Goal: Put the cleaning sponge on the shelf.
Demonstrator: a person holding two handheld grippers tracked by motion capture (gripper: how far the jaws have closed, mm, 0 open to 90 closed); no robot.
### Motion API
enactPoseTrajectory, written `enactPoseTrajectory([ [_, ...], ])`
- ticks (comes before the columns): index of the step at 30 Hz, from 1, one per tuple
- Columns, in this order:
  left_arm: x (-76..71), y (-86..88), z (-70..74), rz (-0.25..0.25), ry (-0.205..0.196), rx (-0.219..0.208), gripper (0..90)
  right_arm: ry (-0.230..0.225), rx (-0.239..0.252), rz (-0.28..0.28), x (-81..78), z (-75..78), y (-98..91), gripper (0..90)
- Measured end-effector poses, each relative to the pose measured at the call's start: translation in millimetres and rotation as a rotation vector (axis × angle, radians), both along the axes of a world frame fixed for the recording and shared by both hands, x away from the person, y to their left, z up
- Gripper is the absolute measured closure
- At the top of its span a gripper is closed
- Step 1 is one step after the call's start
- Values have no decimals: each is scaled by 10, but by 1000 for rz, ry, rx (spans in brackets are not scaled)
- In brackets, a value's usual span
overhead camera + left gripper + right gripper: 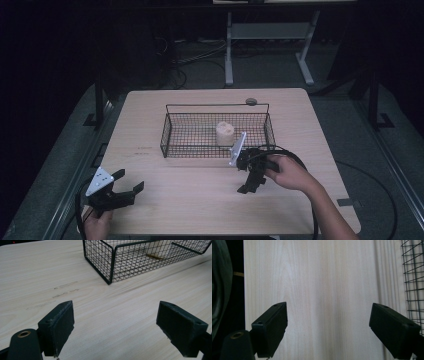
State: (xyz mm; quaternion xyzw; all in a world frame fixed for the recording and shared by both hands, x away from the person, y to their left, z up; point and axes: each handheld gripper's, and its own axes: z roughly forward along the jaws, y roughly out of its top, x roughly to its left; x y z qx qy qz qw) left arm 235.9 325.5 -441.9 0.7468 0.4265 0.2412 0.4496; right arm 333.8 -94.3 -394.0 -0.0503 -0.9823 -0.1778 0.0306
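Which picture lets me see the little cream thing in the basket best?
The high view: the cream block stands whole inside the wire basket. The left gripper view catches part of it through the mesh.

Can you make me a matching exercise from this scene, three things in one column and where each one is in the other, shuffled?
Things:
1. cream block
2. left gripper
3. right gripper

Places:
A. over the table's near left corner, jaws open
B. inside the wire basket
C. just in front of the basket, jaws open over bare table

Pairs: 1-B, 2-A, 3-C
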Motion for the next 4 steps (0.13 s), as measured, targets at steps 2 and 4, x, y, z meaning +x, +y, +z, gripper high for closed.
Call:
enactPoseTrajectory([
  [2, 2, -4, 0, 1, -1, 0, 139, -21, 2, -6, -33, -18, -10, 147],
  [4, 5, -8, 0, -3, 1, 3, 139, -15, 14, 1, -60, -25, -19, 147],
])
